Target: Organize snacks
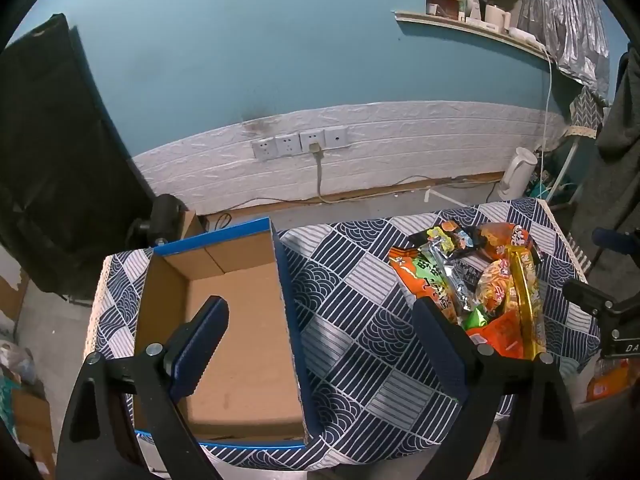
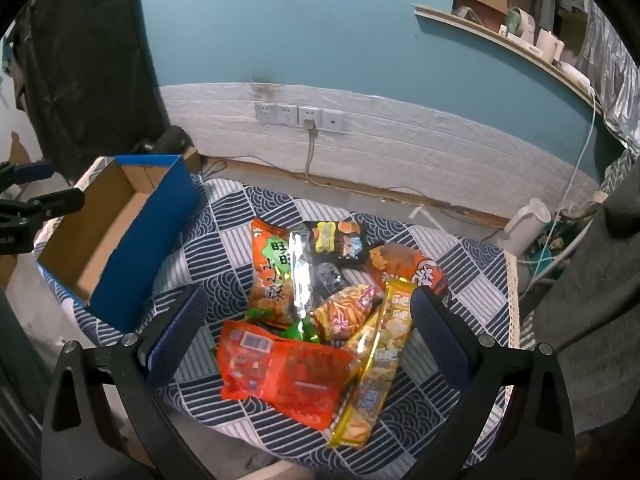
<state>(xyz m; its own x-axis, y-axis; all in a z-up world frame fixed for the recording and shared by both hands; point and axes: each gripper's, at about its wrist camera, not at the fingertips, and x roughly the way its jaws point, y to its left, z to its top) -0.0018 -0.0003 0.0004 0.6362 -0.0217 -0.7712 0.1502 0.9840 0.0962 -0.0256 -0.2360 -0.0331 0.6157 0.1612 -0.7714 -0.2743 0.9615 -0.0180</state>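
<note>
Heap of bright foil snack packets (image 2: 316, 320) beside an empty blue-sided cardboard box (image 2: 120, 240).
The orange, red, black and gold packets overlap on the tabletop's navy-and-white patterned cloth (image 2: 224, 216), under a teal wall with white brick panelling. The long gold packet (image 2: 376, 364) runs from near to far, tilted right. Left hand-held gripper (image 1: 320, 344) gapes wide over the box's right wall; right hand-held gripper (image 2: 308, 340) spreads empty above the heap.

Bare tablecloth (image 2: 224, 240) between box (image 2: 132, 248) and snacks (image 2: 320, 312)
</note>
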